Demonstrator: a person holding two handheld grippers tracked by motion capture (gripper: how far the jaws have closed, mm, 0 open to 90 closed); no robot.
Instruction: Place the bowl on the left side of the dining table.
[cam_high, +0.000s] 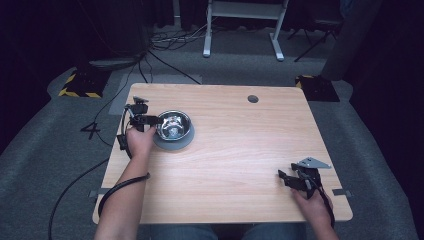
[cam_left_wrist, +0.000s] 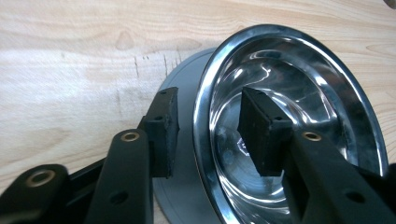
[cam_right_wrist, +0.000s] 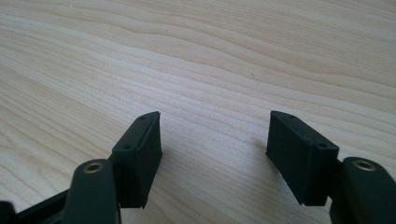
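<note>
A shiny steel bowl (cam_high: 173, 124) stands on a round grey plate (cam_high: 173, 145) at the left of the wooden table (cam_high: 240, 150). My left gripper (cam_high: 152, 120) is at the bowl's left rim. In the left gripper view the bowl (cam_left_wrist: 299, 93) sits on the plate (cam_left_wrist: 184, 93), and my left gripper (cam_left_wrist: 208, 135) is open astride the rim, one pad outside and one inside, with small gaps on both sides. My right gripper (cam_high: 286, 179) rests low near the table's front right. In the right gripper view it (cam_right_wrist: 215, 154) is open over bare wood.
A round cable hole (cam_high: 253, 98) is at the table's far edge. Cables trail off the left side onto the grey carpet. Desk legs (cam_high: 207, 35) and yellow-black marked bases (cam_high: 80, 85) stand on the floor beyond the table.
</note>
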